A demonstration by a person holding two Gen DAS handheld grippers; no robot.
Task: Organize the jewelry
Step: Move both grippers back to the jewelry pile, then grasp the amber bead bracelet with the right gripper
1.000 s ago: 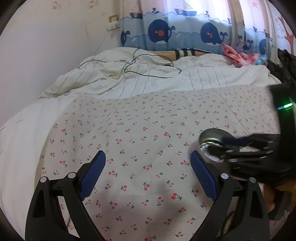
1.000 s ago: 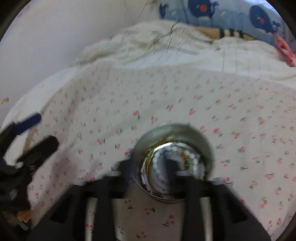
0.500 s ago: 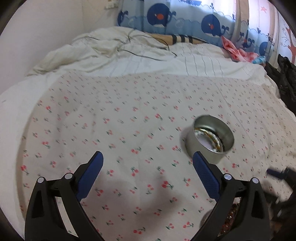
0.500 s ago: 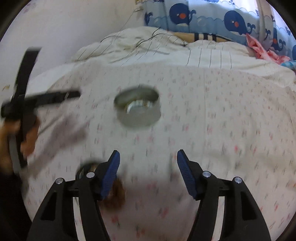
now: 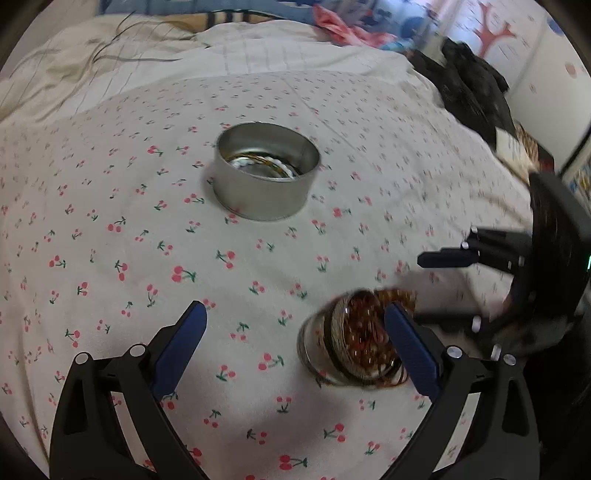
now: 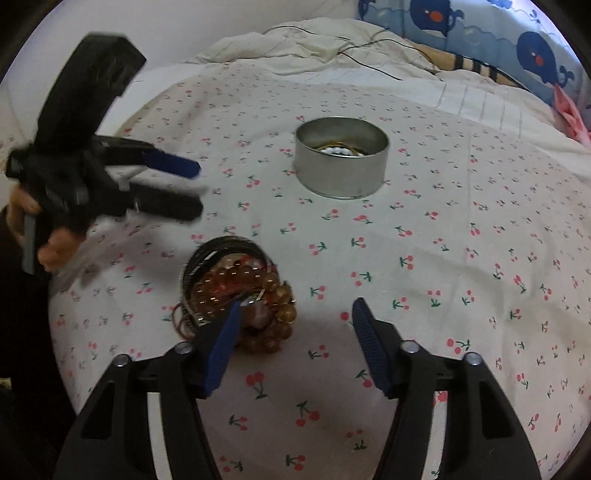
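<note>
Blue-padded right gripper (image 6: 295,325) points down at the bed with jaws apart, nothing between them; they have just been closing. Its left pad sits over the edge of the bracelet pile (image 6: 236,295), a heap of amber bead strands and thin metal bangles; whether the pad touches the beads cannot be told. Left gripper (image 5: 295,343) also stands wide open and empty, with the same pile just inside its right pad.

Silver round tin (image 6: 341,157) stands upright farther up the bed, well apart from the pile, already holding a white bead strand and gold-toned bangles.

Judgement: step in hand is picking a piece from the pile for transfer to the tin. To do it well, centre one gripper on a single strand or bangle rather than the whole heap, close across its rim, and lift straight up so tangled neighbours drop free. The two grippers crowd the same pile; one should hold back.

Surface: soft cherry-print sheet (image 6: 443,258), likely to give under pressure. Beyond it a rumpled cream duvet (image 6: 314,48) with a thin black cable, and a whale-print curtain (image 6: 480,33).
</note>
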